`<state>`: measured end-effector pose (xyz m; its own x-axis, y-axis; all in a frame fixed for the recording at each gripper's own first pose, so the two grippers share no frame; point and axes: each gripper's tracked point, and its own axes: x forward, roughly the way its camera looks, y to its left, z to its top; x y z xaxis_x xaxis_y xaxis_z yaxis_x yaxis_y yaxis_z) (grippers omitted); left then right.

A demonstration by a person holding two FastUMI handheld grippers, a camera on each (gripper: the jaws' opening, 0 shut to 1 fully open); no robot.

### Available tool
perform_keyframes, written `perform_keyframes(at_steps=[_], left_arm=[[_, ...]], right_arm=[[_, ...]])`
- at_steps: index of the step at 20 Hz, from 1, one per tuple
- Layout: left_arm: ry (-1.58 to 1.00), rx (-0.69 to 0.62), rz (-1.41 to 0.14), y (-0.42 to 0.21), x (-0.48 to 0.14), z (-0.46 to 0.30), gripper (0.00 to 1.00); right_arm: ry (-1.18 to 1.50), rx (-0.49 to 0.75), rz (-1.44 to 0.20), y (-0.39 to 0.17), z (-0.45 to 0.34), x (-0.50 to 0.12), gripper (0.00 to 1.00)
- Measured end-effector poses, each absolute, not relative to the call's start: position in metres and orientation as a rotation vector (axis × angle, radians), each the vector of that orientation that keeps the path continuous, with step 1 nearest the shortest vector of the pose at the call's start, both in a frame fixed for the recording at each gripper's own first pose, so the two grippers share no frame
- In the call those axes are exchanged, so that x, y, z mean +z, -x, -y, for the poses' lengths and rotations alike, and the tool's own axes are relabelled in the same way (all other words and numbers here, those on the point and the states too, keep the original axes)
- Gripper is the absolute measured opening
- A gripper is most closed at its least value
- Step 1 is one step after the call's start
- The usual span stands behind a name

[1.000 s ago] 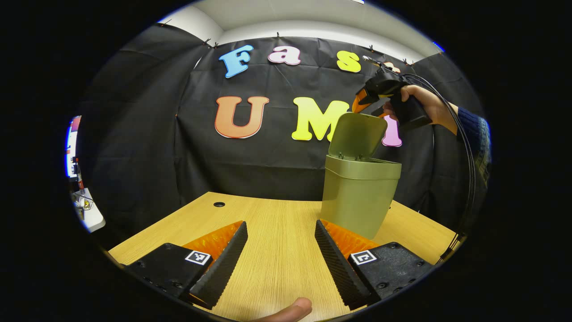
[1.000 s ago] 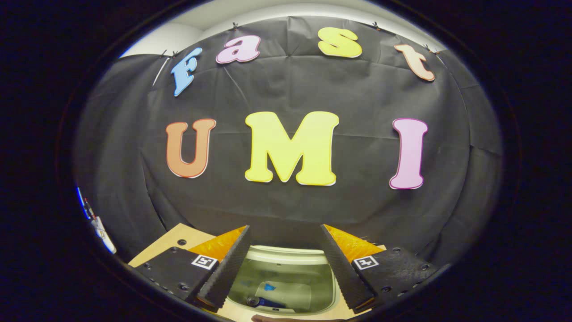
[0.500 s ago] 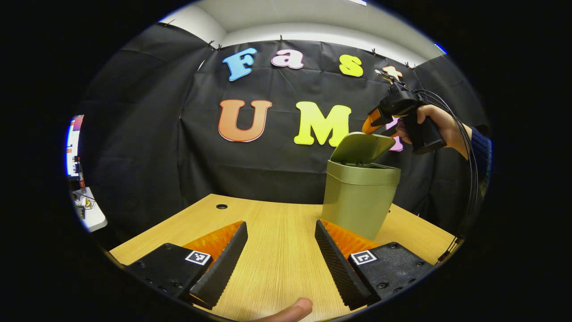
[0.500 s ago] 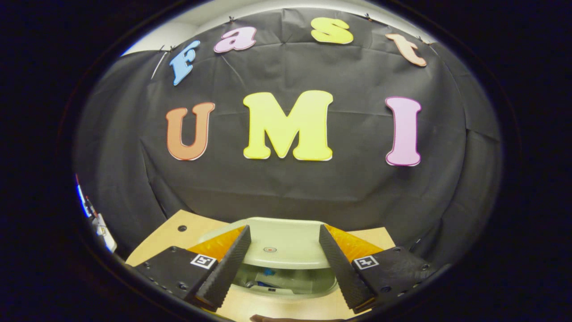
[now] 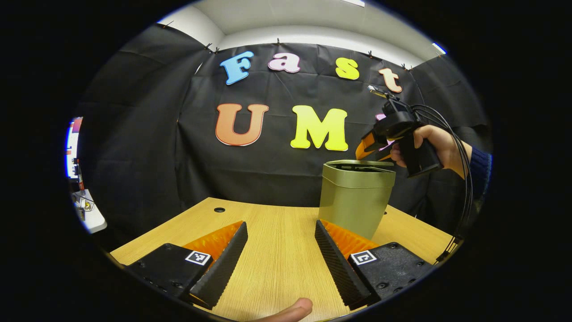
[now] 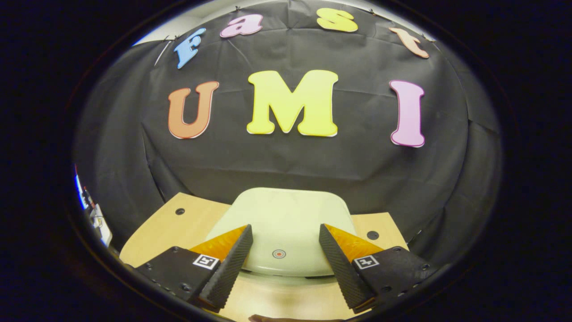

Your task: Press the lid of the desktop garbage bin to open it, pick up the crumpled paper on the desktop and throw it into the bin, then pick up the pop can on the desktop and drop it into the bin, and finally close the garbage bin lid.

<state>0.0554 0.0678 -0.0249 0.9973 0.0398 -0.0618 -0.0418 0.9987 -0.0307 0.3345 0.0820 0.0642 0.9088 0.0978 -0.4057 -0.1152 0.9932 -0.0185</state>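
The olive-green bin [image 5: 356, 197] stands on the wooden table [image 5: 268, 259], right of centre, with its lid [image 5: 357, 166] lying flat across the top. A hand [image 5: 435, 143] holds my right gripper [image 5: 364, 150] just above the bin's right rear edge, tilted down toward the lid. In the right gripper view the pale lid [image 6: 281, 214] with its red dot [image 6: 279, 254] lies directly under my open right gripper [image 6: 285, 228]. My left gripper [image 5: 280, 223] hovers low over the table in front of the bin, open and holding nothing.
The table has a cable hole [image 5: 219, 209] at its back left and another [image 6: 372, 235] behind the bin. Black cables [image 5: 464, 179] hang from the right gripper. A white stand [image 5: 87, 210] sits beyond the table's left edge. A thumb [image 5: 290, 308] shows at the bottom.
The bin lid has swung from upright down to flat over the opening. The right gripper came down with it. My left gripper stayed where it was.
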Motion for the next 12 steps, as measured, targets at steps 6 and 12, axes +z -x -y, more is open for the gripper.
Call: perform_keyframes(at_steps=[6, 12], left_arm=[[0.032, 0.043, -0.059, -0.056, -0.025, -0.069, 0.98], [0.036, 0.049, -0.073, -0.057, -0.029, -0.071, 0.98]], right_arm=[[0.009, 0.109, -0.416, -0.338, -0.085, 0.053, 0.95], [0.011, 0.092, -0.432, -0.337, -0.085, 0.043, 0.96]])
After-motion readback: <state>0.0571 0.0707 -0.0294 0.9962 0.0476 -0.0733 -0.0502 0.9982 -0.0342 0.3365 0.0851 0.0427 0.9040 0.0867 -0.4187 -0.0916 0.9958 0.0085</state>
